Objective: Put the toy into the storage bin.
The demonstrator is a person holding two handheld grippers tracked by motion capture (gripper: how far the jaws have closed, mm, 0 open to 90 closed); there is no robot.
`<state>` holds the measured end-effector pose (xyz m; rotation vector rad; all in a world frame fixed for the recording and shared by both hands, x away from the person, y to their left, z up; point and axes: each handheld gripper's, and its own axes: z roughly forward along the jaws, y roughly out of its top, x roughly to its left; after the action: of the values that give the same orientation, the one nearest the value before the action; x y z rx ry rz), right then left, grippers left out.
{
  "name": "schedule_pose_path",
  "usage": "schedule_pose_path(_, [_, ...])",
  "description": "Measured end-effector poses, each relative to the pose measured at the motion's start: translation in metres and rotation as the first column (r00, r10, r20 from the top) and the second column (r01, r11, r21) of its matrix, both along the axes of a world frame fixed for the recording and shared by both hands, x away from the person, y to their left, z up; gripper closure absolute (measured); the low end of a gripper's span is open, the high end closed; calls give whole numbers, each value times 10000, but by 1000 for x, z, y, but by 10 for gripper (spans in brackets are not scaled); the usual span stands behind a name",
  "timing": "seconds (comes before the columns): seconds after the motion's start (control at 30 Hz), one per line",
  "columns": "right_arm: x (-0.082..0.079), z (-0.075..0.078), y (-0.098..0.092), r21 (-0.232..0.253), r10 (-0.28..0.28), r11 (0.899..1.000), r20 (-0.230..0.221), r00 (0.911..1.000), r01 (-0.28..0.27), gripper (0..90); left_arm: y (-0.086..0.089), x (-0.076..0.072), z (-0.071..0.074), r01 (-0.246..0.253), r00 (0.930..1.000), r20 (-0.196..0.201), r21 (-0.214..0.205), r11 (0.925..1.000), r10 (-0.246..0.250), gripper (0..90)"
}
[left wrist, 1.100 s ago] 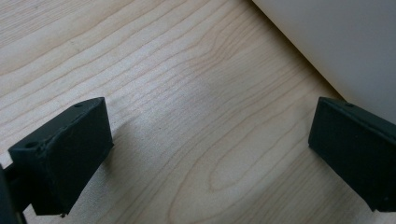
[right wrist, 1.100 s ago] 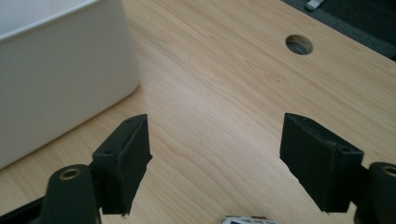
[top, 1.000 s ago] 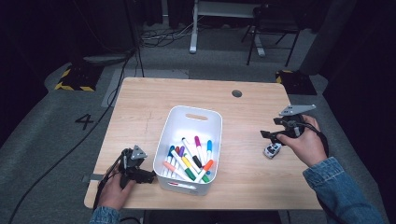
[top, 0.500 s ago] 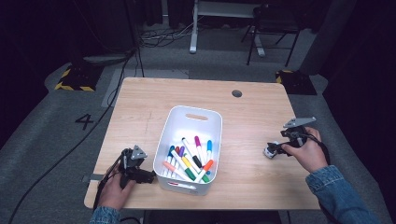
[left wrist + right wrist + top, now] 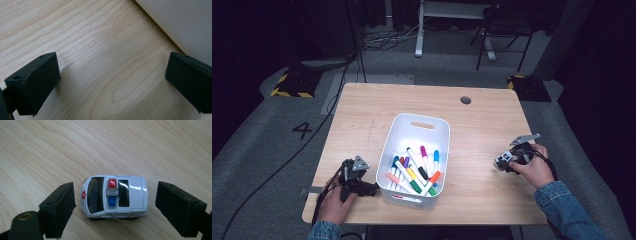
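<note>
Toy ambulance (image 5: 114, 197) sits on the table (image 5: 482, 120) well to the right of the white bin (image 5: 416, 158) of markers (image 5: 414, 171), not yet lifted. Judging from this, the likely aim is to move it, perhaps into the bin, and nothing of that is done. The right gripper (image 5: 115, 210) hangs over it, jaws spread wide, one at each end of the car, neither touching. The left gripper (image 5: 112, 82) rests low just left of the bin, jaws also wide apart over bare wood, holding nothing.

Bright lit table (image 5: 362, 120) amid dark surroundings; close views slightly soft.
</note>
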<state>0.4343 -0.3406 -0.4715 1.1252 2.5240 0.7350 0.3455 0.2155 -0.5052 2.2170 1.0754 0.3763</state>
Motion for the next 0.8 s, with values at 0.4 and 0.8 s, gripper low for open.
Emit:
schedule_pose_path(0.4, [0,-13,2,347,31,9994,-150,9999,-26,230,0,0,0,-32,10000,40,13,10000,32,0])
schedule_pose_path(0.8, [0,-10,3,284,-135,9995,-323,9994,144,258,0,0,0,4,10000,-74,-47,10000,-5,0])
